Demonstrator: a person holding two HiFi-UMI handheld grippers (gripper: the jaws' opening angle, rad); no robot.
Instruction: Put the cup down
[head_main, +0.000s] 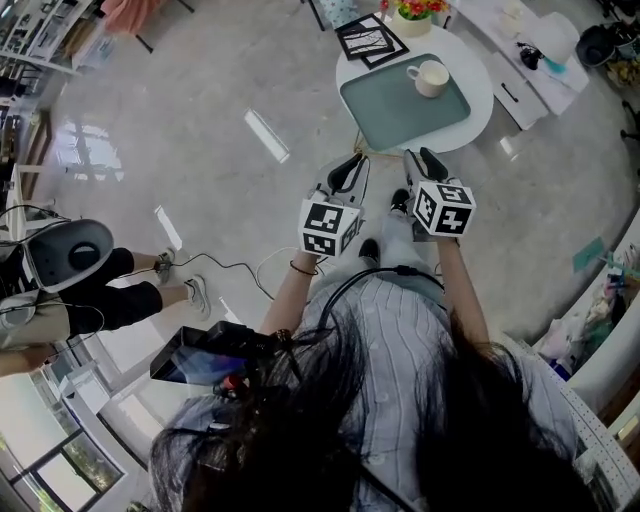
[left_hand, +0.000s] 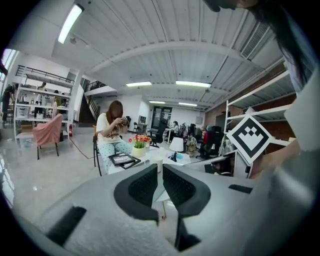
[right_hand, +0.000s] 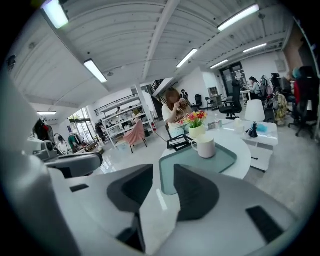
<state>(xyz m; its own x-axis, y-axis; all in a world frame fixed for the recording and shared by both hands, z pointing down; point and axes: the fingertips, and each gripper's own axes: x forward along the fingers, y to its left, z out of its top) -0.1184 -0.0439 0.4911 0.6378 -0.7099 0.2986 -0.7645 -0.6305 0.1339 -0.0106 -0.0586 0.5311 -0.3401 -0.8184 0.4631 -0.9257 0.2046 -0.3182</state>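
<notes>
The white cup (head_main: 430, 77) stands upright on a teal tray (head_main: 385, 115) on a round white table (head_main: 482, 95). No gripper touches it. In the right gripper view the cup (right_hand: 205, 147) sits on the tray (right_hand: 222, 161) well beyond the jaws. Both grippers are held close to the person's body, short of the table's near edge. The left gripper (head_main: 350, 170) (left_hand: 160, 177) has its jaws drawn together with nothing in them. The right gripper (head_main: 426, 160) (right_hand: 162, 187) shows a narrow gap between its pads, and that gap is empty.
A flower pot (head_main: 412, 18) and black picture frames (head_main: 370, 40) stand at the table's far side. A low white cabinet (head_main: 522, 75) is to its right. A person (left_hand: 112, 131) sits beyond the table. Another person's legs (head_main: 110, 295) and floor cables (head_main: 235, 265) are at the left.
</notes>
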